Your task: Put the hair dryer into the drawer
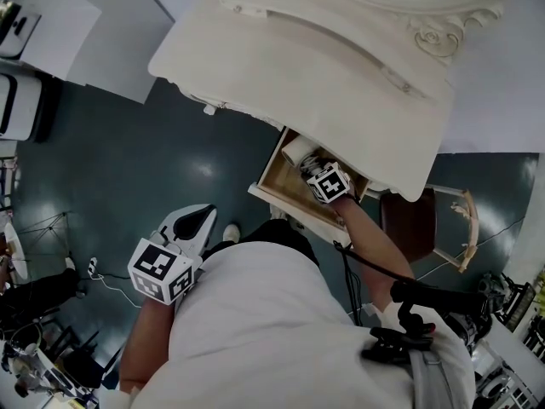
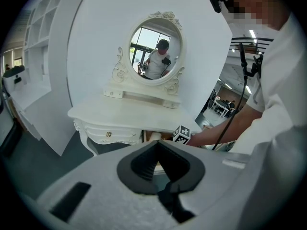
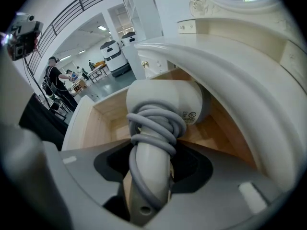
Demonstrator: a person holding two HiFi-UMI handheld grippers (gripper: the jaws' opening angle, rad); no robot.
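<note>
The white hair dryer (image 3: 163,99) has its grey cord wound round the handle, and my right gripper (image 3: 156,145) is shut on that handle. Its head hangs inside the open wooden drawer (image 3: 98,114), under the tabletop's edge. In the head view the right gripper (image 1: 310,164) reaches into the drawer (image 1: 281,196), where the hair dryer (image 1: 298,150) shows as a white end. My left gripper (image 1: 207,212) is held low at the left, well away from the drawer. Its jaws meet at the tips with nothing between them. In its own view the left gripper (image 2: 158,143) faces the table.
The cream dressing table (image 1: 324,66) overhangs the back of the drawer and carries an oval mirror (image 2: 156,51). A wooden chair (image 1: 426,220) stands to the right of the drawer. A dark floor lies at the left, and white shelving (image 2: 38,56) stands further left.
</note>
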